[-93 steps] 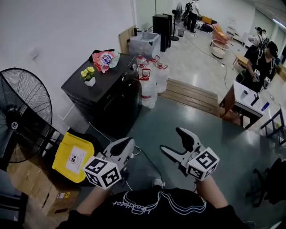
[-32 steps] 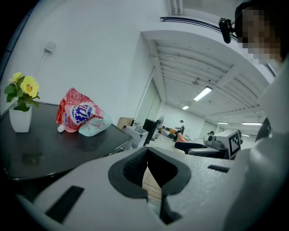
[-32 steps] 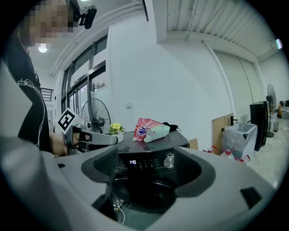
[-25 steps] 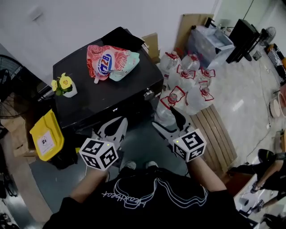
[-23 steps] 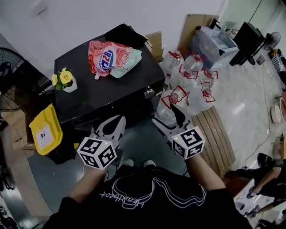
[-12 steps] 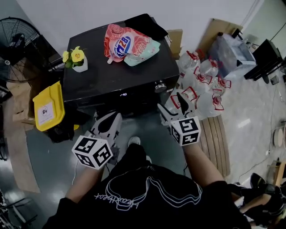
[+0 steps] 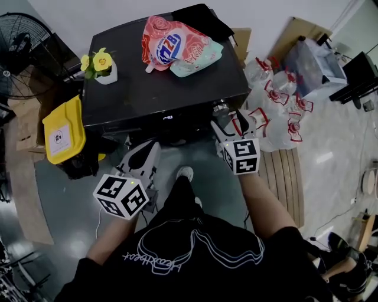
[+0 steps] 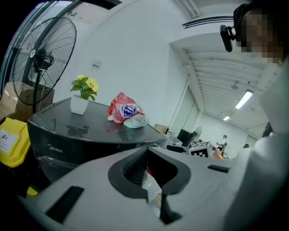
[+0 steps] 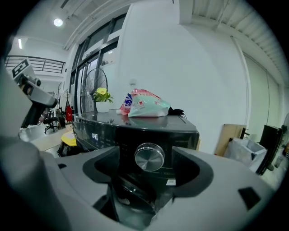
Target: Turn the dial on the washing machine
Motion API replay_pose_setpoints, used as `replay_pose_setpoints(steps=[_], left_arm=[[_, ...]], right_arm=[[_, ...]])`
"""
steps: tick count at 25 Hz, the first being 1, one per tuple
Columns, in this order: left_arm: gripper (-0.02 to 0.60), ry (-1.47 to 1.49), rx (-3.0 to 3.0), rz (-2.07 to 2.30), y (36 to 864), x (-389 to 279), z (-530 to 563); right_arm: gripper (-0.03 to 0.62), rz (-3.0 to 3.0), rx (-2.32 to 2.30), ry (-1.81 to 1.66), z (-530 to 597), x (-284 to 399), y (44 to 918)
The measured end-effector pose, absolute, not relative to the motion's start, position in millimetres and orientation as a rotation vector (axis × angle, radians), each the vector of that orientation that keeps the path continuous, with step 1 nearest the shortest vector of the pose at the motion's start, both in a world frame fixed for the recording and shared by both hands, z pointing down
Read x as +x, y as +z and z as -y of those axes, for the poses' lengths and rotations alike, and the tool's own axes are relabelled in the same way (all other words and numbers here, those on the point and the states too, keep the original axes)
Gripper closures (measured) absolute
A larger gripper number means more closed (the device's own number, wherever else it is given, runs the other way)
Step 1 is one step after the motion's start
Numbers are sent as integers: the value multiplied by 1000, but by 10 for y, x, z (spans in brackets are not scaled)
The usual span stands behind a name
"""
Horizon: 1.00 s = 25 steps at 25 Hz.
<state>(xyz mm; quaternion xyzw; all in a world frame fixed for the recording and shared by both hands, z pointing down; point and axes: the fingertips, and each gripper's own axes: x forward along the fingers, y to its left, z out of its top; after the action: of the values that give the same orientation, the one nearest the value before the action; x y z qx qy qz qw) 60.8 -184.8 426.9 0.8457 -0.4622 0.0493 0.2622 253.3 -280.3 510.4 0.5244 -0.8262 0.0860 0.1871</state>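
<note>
The black washing machine (image 7: 159,88) stands in front of me, its round silver dial (image 7: 220,108) at the right of the front panel. My right gripper (image 7: 228,121) is level with the dial and open. In the right gripper view the dial (image 9: 149,157) sits centred in the gap of that gripper (image 9: 147,170), with space on both sides. Its jaws have just been closing a little, and the pads do not touch the dial. My left gripper (image 7: 152,147) hangs lower at the machine's front, shut and empty; the left gripper view shows this gripper (image 8: 146,151) with its tips together.
On the machine's lid lie a pink detergent bag (image 7: 177,47), a small flower pot (image 7: 101,66) and a black cloth (image 7: 204,15). A yellow bin (image 7: 62,130) and a fan (image 7: 23,53) stand left. Several water bottles (image 7: 277,112) and a wooden pallet (image 7: 292,177) are right.
Both grippers have moved toward the washing machine. The right one has come forward and down until its jaws face the dial. The left one has shifted only slightly.
</note>
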Motion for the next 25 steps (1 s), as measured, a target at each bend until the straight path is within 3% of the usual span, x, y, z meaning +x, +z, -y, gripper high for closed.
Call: replay_pose_setpoints(steps=[25], left_arm=[[577,184,2221,1276,4534,278,1865]], right_arm=[[318,2208,1581,293,3090,2499,5547]])
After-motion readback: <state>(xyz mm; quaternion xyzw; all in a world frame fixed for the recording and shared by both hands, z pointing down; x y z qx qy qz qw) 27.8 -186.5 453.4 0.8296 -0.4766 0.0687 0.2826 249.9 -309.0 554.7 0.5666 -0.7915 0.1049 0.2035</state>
